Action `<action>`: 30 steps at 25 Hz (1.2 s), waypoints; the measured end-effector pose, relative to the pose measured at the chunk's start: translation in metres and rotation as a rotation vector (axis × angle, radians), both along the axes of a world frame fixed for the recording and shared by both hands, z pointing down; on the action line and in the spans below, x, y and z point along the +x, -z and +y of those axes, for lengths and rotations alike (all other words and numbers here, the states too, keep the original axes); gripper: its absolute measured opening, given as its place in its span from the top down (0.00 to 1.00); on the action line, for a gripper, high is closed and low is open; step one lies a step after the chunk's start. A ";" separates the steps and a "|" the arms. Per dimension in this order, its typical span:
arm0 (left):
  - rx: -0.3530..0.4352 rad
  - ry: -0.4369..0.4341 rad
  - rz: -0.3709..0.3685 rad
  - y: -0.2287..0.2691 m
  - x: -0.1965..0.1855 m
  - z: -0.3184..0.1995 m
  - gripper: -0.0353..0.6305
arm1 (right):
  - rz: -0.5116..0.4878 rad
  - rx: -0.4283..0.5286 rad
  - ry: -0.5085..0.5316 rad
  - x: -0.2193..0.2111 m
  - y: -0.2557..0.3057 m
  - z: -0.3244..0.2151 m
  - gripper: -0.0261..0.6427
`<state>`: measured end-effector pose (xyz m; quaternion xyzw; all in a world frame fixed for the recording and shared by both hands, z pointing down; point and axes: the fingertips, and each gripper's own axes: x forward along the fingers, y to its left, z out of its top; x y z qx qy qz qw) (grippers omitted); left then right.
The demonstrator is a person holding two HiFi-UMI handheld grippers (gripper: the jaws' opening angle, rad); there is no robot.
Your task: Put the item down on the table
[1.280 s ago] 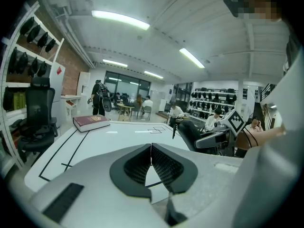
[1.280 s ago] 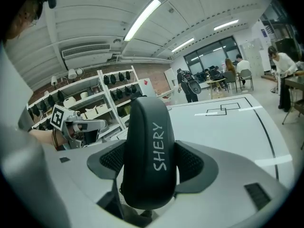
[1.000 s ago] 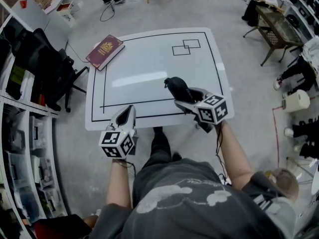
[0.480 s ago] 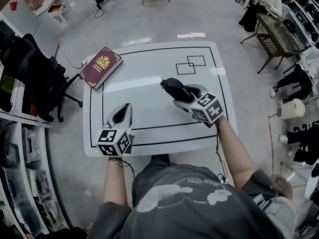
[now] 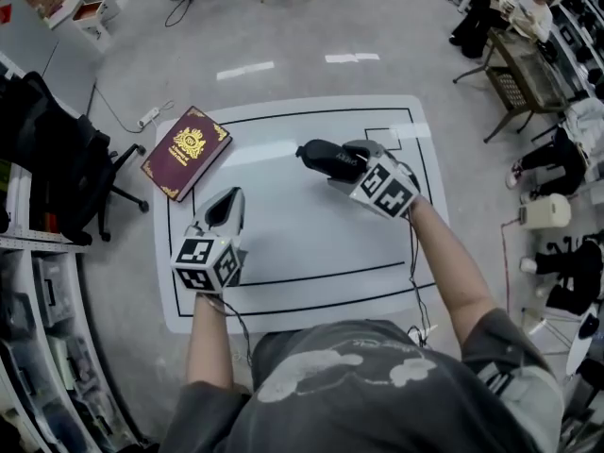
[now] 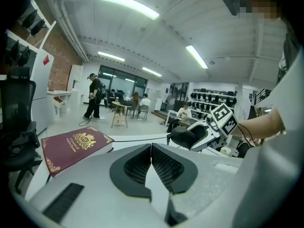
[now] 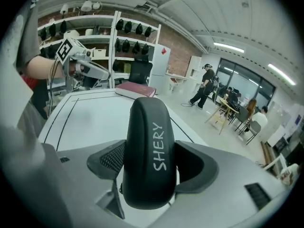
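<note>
The right gripper (image 5: pixel 347 163) holds a black case (image 5: pixel 326 156) lettered SHERY. Its jaws stand wide and bear on the case's two flanks, and in the right gripper view the black case (image 7: pixel 147 141) fills the whole gap between them. The case is over the far right part of the white table (image 5: pixel 302 234), inside the black border line. The governing relation is that, in the head view, the case projects from the jaws toward 9 to 10 o'clock. Its long axis runs nearly in line with the gripper, which slants downward. On that evidence the free end is likely to meet the tabletop first, so the put-down calls for a level lowering before release. The left gripper (image 5: pixel 225 208) sits at about 8 o'clock from the case and well apart from it. In its own view the left gripper (image 6: pixel 151 151) has its jaws closed together on nothing, and it is the farther hand. A maroon book (image 5: pixel 186 151) lies near the table's far left corner, at 9 o'clock from the case and well apart from it.

Whether the case's underside touches the table is not established, as no view shows that face. The left gripper view shows the case (image 6: pixel 183 137) side-on, but too small to read any gap. The case also covers much of the pad faces in the right gripper view.
</note>
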<state>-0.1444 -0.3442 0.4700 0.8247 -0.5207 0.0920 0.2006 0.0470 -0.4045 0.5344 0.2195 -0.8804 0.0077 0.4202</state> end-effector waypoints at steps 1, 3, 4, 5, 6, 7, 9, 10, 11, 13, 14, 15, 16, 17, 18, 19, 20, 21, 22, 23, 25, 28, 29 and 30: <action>0.000 -0.003 -0.001 0.000 -0.003 -0.008 0.94 | 0.018 0.007 0.014 -0.003 -0.001 -0.010 0.49; -0.003 -0.009 -0.003 -0.001 -0.008 -0.023 0.94 | 0.047 0.015 0.044 -0.009 -0.002 -0.029 0.49; -0.005 -0.014 -0.003 -0.002 -0.010 -0.030 0.94 | 0.061 0.018 0.060 -0.012 -0.003 -0.038 0.49; -0.007 -0.018 -0.003 -0.004 -0.013 -0.037 0.94 | 0.077 0.021 0.077 -0.015 -0.005 -0.047 0.49; -0.010 -0.022 -0.002 -0.006 -0.015 -0.043 0.94 | 0.092 0.024 0.094 -0.019 -0.008 -0.056 0.49; -0.012 -0.025 -0.001 -0.008 -0.017 -0.049 0.94 | 0.105 0.027 0.111 -0.023 -0.011 -0.064 0.49; -0.019 -0.029 0.005 -0.013 -0.021 -0.059 0.94 | 0.124 0.032 0.146 -0.033 -0.016 -0.079 0.49; -0.022 -0.030 0.008 -0.015 -0.022 -0.063 0.94 | 0.133 0.033 0.164 -0.037 -0.019 -0.086 0.49; -0.025 -0.031 0.013 -0.018 -0.023 -0.068 0.94 | 0.143 0.035 0.183 -0.042 -0.023 -0.092 0.49; -0.031 -0.033 0.022 -0.024 -0.024 -0.076 0.94 | 0.175 0.044 0.224 -0.048 -0.032 -0.102 0.49; -0.034 -0.034 0.026 -0.027 -0.025 -0.080 0.94 | 0.195 0.049 0.245 -0.050 -0.037 -0.107 0.49; -0.037 -0.035 0.029 -0.031 -0.025 -0.083 0.94 | 0.211 0.054 0.263 -0.052 -0.042 -0.111 0.49; -0.039 -0.036 0.031 -0.034 -0.025 -0.086 0.94 | 0.221 0.057 0.277 -0.053 -0.046 -0.114 0.49; -0.042 -0.037 0.032 -0.038 -0.026 -0.089 0.94 | 0.225 0.055 0.286 -0.055 -0.050 -0.117 0.49; -0.045 -0.038 0.034 -0.041 -0.026 -0.091 0.94 | 0.225 0.049 0.291 -0.057 -0.053 -0.119 0.49; -0.048 -0.039 0.037 -0.044 -0.026 -0.093 0.94 | 0.224 0.037 0.293 -0.058 -0.056 -0.122 0.49; -0.051 -0.039 0.040 -0.047 -0.026 -0.094 0.94 | 0.224 0.021 0.296 -0.058 -0.059 -0.124 0.49; -0.053 -0.040 0.042 -0.049 -0.025 -0.096 0.94 | 0.225 0.008 0.300 -0.059 -0.062 -0.127 0.49; -0.055 -0.040 0.044 -0.050 -0.025 -0.097 0.94 | 0.226 0.001 0.307 -0.060 -0.063 -0.130 0.49; -0.057 -0.041 0.046 -0.051 -0.025 -0.099 0.94 | 0.228 -0.003 0.314 -0.061 -0.063 -0.133 0.49; -0.059 -0.042 0.053 -0.053 -0.024 -0.101 0.94 | 0.240 -0.017 0.326 -0.061 -0.065 -0.139 0.49; -0.063 -0.042 0.058 -0.057 -0.023 -0.103 0.94 | 0.261 -0.054 0.344 -0.061 -0.073 -0.142 0.49; -0.063 -0.043 0.059 -0.059 -0.023 -0.103 0.94 | 0.266 -0.064 0.346 -0.061 -0.075 -0.143 0.49; -0.064 -0.044 0.059 -0.059 -0.022 -0.103 0.94 | 0.271 -0.069 0.348 -0.061 -0.076 -0.143 0.48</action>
